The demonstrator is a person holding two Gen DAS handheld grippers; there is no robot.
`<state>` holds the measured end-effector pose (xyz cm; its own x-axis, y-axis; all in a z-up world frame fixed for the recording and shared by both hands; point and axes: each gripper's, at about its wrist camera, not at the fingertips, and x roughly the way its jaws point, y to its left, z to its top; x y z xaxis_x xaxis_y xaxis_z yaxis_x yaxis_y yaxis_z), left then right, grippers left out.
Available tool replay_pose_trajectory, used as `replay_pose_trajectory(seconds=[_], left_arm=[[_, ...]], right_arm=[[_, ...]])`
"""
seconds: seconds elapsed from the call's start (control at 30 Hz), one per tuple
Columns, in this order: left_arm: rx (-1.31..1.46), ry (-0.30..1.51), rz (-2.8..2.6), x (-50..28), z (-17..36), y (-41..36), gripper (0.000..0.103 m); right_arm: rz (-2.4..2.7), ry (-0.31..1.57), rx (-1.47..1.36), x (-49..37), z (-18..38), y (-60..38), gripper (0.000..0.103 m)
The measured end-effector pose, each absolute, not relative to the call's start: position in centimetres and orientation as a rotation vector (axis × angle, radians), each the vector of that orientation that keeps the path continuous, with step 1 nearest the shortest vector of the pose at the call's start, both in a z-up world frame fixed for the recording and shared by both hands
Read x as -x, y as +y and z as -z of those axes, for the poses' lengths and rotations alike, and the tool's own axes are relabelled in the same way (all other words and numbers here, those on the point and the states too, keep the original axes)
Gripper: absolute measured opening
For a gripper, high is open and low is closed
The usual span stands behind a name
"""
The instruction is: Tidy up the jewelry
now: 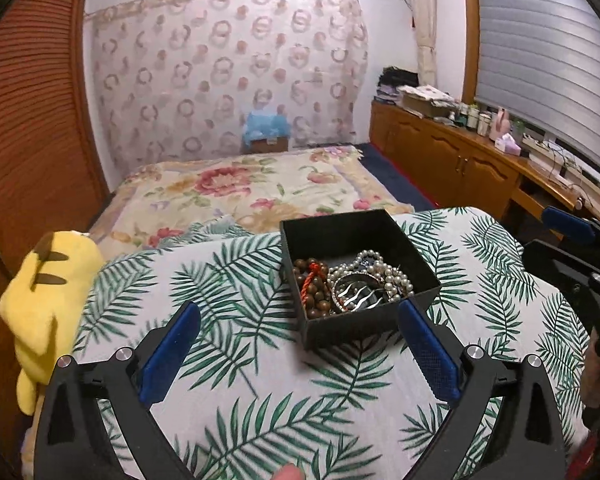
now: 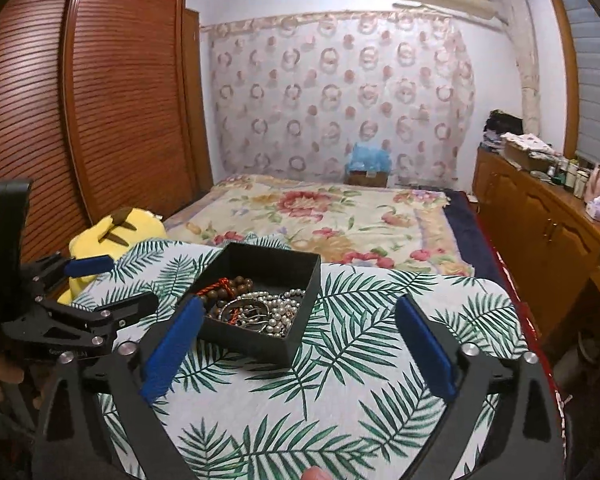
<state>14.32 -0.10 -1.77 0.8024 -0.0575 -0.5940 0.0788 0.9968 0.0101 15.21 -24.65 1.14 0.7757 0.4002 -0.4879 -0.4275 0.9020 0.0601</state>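
The right gripper (image 2: 298, 342) hangs with its jaws wide and nothing between them above a leaf-print counter (image 2: 380, 360). A black box (image 2: 276, 344) of beads and pearls sits ahead; the left gripper (image 2: 100, 288) shows beside it

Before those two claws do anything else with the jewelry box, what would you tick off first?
1. Left gripper open, nothing between its pads: ok.
2. Right gripper open and empty: ok.
3. Black box upright on the leaf-print cloth: ok.
4. Wooden beads, pearl strands and a silver piece inside the box: ok.
5. Jewelry left outside the box: none seen.
6. Strands tangled together: cannot tell.
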Motion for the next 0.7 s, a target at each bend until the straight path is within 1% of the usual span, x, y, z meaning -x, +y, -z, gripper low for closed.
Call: replay_pose_trajectory(seconds=[0.33,0.7], left_arm=[[0.004,0.602,0.014,-9.8,1.0,0.9,0.095],[-0.006,0.582,0.001,-7.7,0.7,1.1,0.095]], right_arm=[[-0.395,0.467,0.015,-11.8,-1.4,-26.7,0.1],[-0.382,0.454,0.017,-10.2,-1.2,-27.1,0.1]])
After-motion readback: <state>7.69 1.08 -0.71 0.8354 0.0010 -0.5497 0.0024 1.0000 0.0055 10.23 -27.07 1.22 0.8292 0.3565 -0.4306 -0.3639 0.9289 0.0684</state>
